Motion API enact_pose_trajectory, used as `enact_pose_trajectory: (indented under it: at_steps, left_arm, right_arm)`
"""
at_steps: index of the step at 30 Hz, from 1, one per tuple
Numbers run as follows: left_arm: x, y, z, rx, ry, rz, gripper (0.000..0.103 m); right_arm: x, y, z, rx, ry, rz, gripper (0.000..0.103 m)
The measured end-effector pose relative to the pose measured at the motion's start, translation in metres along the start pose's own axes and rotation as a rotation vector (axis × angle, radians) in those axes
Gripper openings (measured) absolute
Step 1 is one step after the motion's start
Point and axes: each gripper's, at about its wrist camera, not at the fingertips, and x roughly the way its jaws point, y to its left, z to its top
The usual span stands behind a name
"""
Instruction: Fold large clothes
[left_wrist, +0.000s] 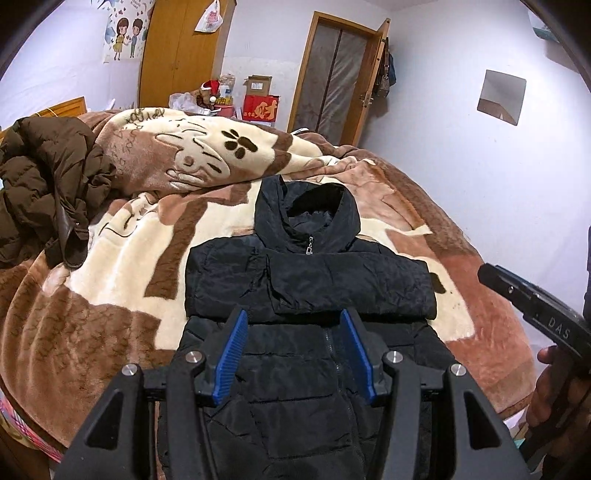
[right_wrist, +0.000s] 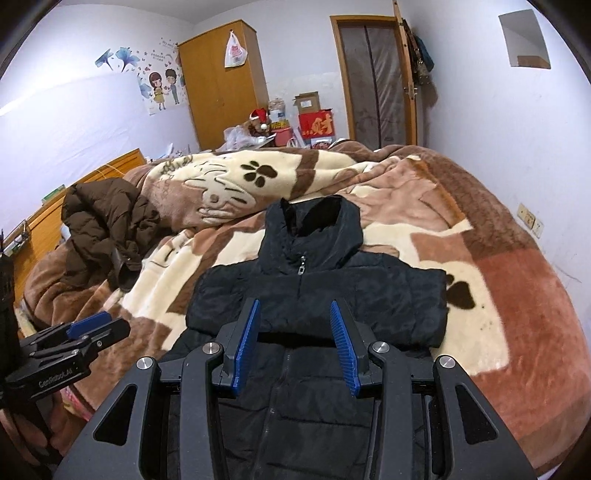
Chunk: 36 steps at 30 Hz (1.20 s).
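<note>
Black jacket (left_wrist: 306, 288) on blanket (left_wrist: 122, 258), below open left gripper (left_wrist: 293, 325)

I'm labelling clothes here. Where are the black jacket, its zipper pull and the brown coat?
black jacket (left_wrist: 314, 280), left wrist view, folded sleeve
zipper pull (right_wrist: 301, 268), right wrist view, metal tab
brown coat (left_wrist: 48, 177), left wrist view, crumpled body

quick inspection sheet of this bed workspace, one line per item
surface: bed under a brown and cream paw-print blanket, rumpled at the far side
job's things: black hooded jacket lies flat, zipped, sleeves folded across the chest
clutter: brown puffer jacket heaped at the bed's far left
grippers: left gripper and right gripper above the jacket, jaws apart, nothing between them
cables: nothing seen
surroundings: wooden wardrobe, boxes, door
</note>
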Motion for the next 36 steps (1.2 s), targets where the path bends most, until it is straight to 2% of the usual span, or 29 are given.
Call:
enact_pose_trajectory:
  at_steps: [8, 14, 22, 27, 31, 36]
  left_arm:
    - [0.039, -0.001, 0.032, 0.003, 0.022, -0.011, 0.058]
    - [0.094, 0.002, 0.077, 0.023, 0.036, 0.001, 0.058]
    - [0.201, 0.014, 0.137, 0.010, 0.105, 0.015, 0.058]
    - [0.280, 0.025, 0.156, -0.013, 0.154, 0.044, 0.058]
    - [0.343, 0.034, 0.164, -0.026, 0.200, 0.071, 0.058]
    - [0.403, 0.045, 0.175, -0.075, 0.239, 0.071, 0.058]
  right_arm:
    - [0.037, -0.023, 0.022, 0.015, 0.042, 0.016, 0.042]
    - [0.083, -0.052, 0.055, 0.029, 0.065, 0.031, 0.042]
    - [0.187, -0.100, 0.098, 0.056, 0.149, 0.030, 0.042]
    - [0.255, -0.127, 0.111, 0.101, 0.212, 0.057, 0.042]
    - [0.311, -0.147, 0.116, 0.116, 0.259, 0.045, 0.042]
    - [0.366, -0.158, 0.126, 0.117, 0.301, 0.058, 0.042]
